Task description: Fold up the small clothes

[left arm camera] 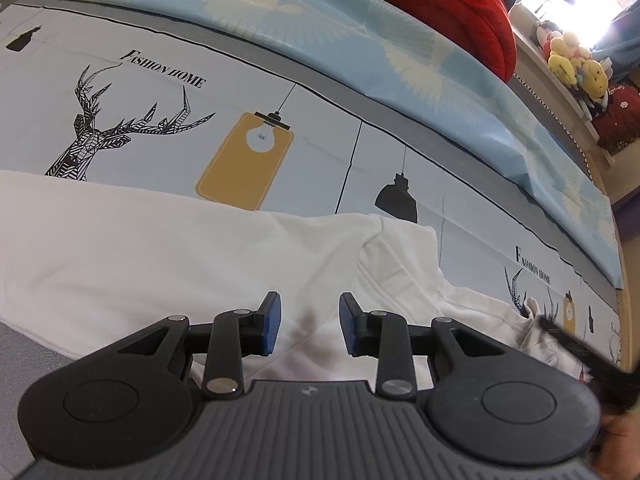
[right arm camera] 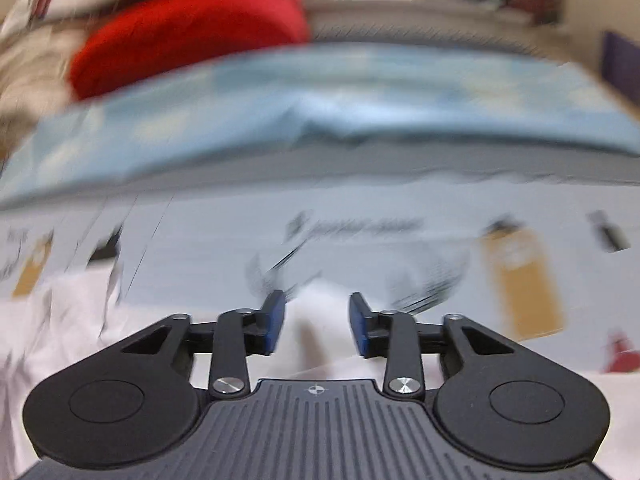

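A white garment (left arm camera: pixel 160 248) lies spread flat on a pale printed bed sheet (left arm camera: pixel 320 128), with one part folded over at its right side (left arm camera: pixel 400 256). My left gripper (left arm camera: pixel 310 308) hovers just above the white cloth, its blue pads (left arm camera: pixel 272 320) apart and nothing pinched between them. The right wrist view is heavily blurred. There my right gripper (right arm camera: pixel 318 308) also stands open, with white cloth (right arm camera: pixel 60 320) below and beyond the gap and no pad pressing on it. A dark blurred shape (left arm camera: pixel 580 348) crosses the garment's right end in the left wrist view.
The sheet carries deer (left arm camera: pixel 88 128) and lamp prints. Behind it lies a folded light-blue quilt (left arm camera: pixel 340 32) with a red blanket (left arm camera: pixel 440 4) on top. Plush toys (left arm camera: pixel 572 60) sit on a shelf at the far right. The red blanket (right arm camera: pixel 192 28) shows blurred in the right wrist view.
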A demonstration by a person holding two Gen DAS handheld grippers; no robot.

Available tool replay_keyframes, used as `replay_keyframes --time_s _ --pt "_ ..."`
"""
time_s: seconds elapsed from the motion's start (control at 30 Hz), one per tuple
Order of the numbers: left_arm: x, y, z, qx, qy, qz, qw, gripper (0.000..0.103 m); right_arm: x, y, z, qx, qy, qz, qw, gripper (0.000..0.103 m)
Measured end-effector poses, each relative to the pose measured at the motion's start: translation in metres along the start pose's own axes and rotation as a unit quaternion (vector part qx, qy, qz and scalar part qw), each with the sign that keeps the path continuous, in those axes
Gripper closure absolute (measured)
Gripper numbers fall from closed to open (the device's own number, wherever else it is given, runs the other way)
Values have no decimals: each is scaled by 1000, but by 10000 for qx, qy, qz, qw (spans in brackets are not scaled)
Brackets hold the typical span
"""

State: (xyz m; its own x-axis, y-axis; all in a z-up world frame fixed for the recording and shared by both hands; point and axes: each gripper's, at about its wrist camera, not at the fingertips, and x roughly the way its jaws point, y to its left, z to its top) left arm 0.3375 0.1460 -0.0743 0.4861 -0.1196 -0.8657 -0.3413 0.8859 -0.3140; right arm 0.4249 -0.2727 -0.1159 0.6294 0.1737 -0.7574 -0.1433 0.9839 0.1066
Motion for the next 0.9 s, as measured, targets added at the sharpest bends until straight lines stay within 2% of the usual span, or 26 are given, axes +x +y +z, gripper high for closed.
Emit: replay_keyframes --time_s 0.1,0.13,0.17,0.2,0.27,0.33,0.37,0.4,0.43,0.47,0.5,0.57,0.6,0.67,0.7,0.73,0.8,0.83,0.87,0.9 --pt "-2 2 1 -27 -9 -42 10000 68 38 27 -8 -130 475 -428 9979 64" --pt "-3 3 2 -38 -16 -65 10000 68 45 33 -10 -182 408 -716 9964 73" --pt "-4 4 3 -54 -25 -81 9999 68 50 35 -4 -167 263 -832 9960 88" --pt "-5 5 4 -73 -38 -98 9999 68 51 38 -1 -155 134 -908 9957 97" --pt "-8 7 6 -96 -61 -127 9999 68 53 39 3 130 -106 -844 9963 97" --pt "-10 9 7 -138 -64 -158 9998 68 49 35 3 216 -360 -498 9979 97" --pt "-11 11 7 -151 -66 -171 9997 68 53 37 5 90 -282 -549 9981 97" --pt "-12 13 8 -170 -70 -179 9997 68 53 38 7 30 -200 -772 9968 95" --pt "-13 15 9 -191 -80 -180 9996 68 51 44 10 59 -292 -1034 9942 88" --pt "-15 18 11 -229 -98 -178 9995 68 44 53 12 67 -543 -1181 9915 86" --pt "-17 20 12 -266 -115 -178 9994 68 34 66 14 -47 -760 -1184 9900 81" --pt "-19 23 15 -307 -145 -186 9992 68 23 102 15 -450 -1026 -720 9911 75" --pt "-20 25 15 -317 -153 -194 9992 68 21 116 15 -520 -1003 -405 9928 73" --pt "-22 28 17 -340 -147 -216 9991 68 29 146 15 -430 -579 508 9961 73" --pt "-23 31 18 -365 -148 -226 9990 68 37 158 14 -316 -340 789 9958 69" --pt "-24 33 19 -390 -158 -231 9988 68 47 169 12 -217 -78 938 9953 59" --pt "-27 38 21 -442 -193 -228 9986 68 73 186 10 -84 359 963 9947 57" --pt "-29 40 22 -475 -210 -227 9984 68 81 192 9 -52 410 921 9949 54" --pt "-30 42 23 -505 -224 -231 9982 68 88 198 10 -93 284 817 9962 59" --pt "-31 44 24 -533 -234 -236 9980 68 90 208 12 -227 142 747 9968 96"
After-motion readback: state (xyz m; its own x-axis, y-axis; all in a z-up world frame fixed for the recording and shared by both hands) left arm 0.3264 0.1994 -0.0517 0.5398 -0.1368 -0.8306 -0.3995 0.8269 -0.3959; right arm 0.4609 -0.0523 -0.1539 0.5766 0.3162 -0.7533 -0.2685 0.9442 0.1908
